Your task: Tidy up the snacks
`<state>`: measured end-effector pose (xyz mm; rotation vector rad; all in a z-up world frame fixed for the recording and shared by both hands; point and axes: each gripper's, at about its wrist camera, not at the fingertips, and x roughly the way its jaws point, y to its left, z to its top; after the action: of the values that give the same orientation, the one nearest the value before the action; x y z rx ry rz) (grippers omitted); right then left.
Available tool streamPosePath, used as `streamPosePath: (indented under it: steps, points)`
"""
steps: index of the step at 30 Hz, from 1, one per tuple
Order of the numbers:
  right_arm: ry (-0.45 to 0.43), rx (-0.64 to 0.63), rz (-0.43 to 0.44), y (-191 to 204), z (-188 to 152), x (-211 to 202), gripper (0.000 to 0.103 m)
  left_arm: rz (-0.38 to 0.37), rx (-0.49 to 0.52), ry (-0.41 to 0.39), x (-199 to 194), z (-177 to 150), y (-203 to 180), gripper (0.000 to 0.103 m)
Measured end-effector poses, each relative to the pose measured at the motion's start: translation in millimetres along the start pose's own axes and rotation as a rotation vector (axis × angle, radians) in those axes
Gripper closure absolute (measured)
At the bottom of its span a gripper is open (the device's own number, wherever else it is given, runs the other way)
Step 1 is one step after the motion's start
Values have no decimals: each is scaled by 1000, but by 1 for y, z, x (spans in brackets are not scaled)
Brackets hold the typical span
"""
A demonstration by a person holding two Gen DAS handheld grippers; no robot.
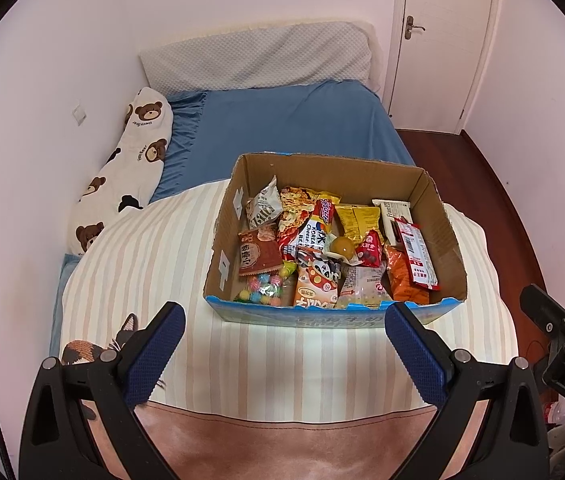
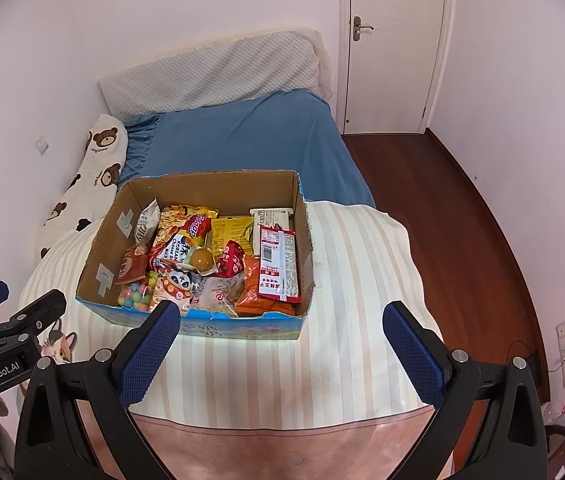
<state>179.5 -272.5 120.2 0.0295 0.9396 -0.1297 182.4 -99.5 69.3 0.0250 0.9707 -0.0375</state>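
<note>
- Both sets of tongs hang low over the near end of the bed, blue pads spread wide and gripping nothing: the left gripper and the right gripper each frame bare striped blanket between their fingers.
- Just past the fingertips sits the cardboard box, its low blue-printed front wall facing the tongs, top open, side walls standing taller than the front.
- Snacks fill the box floor in a loose heap: a red-and-white packet along the right wall, a round yellow ball near the middle, coloured candies at the front left corner.
- Free blanket lies on either side of the box; beyond it the blue sheet runs open to the pillow.
- From the left wrist view, the right gripper's black frame shows at the right edge; the right wrist view shows the left one at its left edge, plus far more wooden floor.
- A bear-print bolster lines the left wall.
- Both tools point forward and tilt down toward the box.
</note>
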Motion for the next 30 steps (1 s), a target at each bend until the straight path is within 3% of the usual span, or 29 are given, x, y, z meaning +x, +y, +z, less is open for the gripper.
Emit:
streamPosePath:
  steps: [30]
  points:
    - [-9,2,-4,2,-4,-8,0,1,17,-5,-5,0,-1,1]
